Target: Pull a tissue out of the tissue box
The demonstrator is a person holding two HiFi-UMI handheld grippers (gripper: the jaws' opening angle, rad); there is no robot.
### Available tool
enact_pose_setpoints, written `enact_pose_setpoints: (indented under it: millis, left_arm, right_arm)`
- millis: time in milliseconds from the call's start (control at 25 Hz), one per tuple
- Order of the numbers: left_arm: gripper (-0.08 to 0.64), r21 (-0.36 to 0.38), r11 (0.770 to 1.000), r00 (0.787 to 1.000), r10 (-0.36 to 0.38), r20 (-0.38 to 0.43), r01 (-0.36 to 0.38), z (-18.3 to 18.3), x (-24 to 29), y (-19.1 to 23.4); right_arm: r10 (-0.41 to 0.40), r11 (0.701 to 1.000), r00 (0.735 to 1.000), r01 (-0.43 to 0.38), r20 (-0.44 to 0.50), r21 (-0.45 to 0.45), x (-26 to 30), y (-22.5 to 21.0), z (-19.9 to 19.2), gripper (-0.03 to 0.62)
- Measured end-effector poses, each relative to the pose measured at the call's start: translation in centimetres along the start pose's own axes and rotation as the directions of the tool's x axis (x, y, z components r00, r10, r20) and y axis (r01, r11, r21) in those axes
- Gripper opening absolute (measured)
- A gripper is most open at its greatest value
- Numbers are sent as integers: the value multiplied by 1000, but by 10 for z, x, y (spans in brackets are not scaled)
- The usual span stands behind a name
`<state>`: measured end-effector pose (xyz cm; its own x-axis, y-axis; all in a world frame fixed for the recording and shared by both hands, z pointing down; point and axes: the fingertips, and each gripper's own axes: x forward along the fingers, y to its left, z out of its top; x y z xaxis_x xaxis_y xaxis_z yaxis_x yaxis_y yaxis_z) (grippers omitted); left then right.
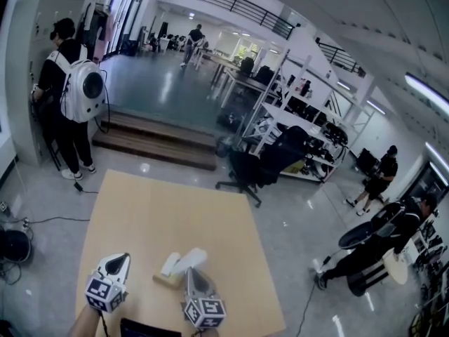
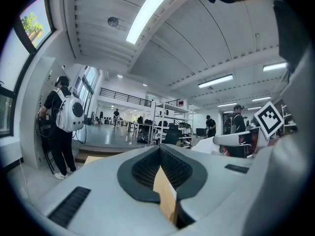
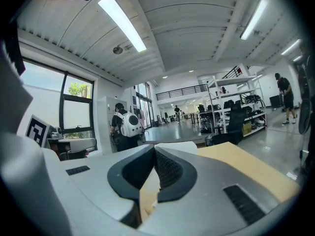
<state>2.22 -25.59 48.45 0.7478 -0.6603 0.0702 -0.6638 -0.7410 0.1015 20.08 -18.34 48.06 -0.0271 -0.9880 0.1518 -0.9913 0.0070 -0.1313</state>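
Two grippers sit nearest, at the table's near edge. The left gripper (image 1: 121, 260) has its jaws closed with nothing between them. The right gripper (image 1: 191, 272) is closed too, and its tips are right at the tissue, though no view shows whether they pinch it. The one tissue box (image 1: 167, 281) rests on the table between the grippers, just left of the right one. One white tissue (image 1: 186, 261) stands up out of its top. The one table (image 1: 175, 216) is pale bare wood and stands on a glossy grey floor (image 1: 295, 223). Beyond its far edge is one black office chair (image 1: 247, 168), and behind that are metal shelves (image 1: 295, 125). Low wooden steps (image 1: 158, 139) lead up to a long open hall. Four people are in view: one with a white backpack (image 1: 70, 90) at the left wall, two (image 1: 379, 177) (image 1: 375, 244) on the right, and one (image 1: 192, 44) far down the hall.
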Motion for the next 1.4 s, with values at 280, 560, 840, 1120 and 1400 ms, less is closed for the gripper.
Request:
enact_pose_setpoints:
  millis: [280, 560, 840, 1120, 1400]
  left_arm:
    - [8, -2, 1000, 1000, 14, -2, -14, 0, 0, 2]
    - [8, -2, 1000, 1000, 19, -2, -19, 5, -7, 2]
    - [8, -13, 1000, 1000, 13, -14, -13, -5, -5, 1]
    - [8, -15, 1000, 1000, 7, -18, -7, -7, -3, 3]
    - [8, -14, 1000, 1000, 12, -17, -12, -7, -3, 7]
  right_arm:
    - [8, 1000, 1000, -8, -7, -2, 1, 1, 0, 3]
    - [16, 1000, 1000, -16, -12, -1, -2, 7, 1, 3]
    - [14, 1000, 1000, -14, -15, -6, -3, 5, -2, 3]
    - [11, 1000, 1000, -11, -22, -6, 0, 4, -5, 3]
    - [12, 1000, 1000, -12, -20, -4, 1, 7, -5, 3]
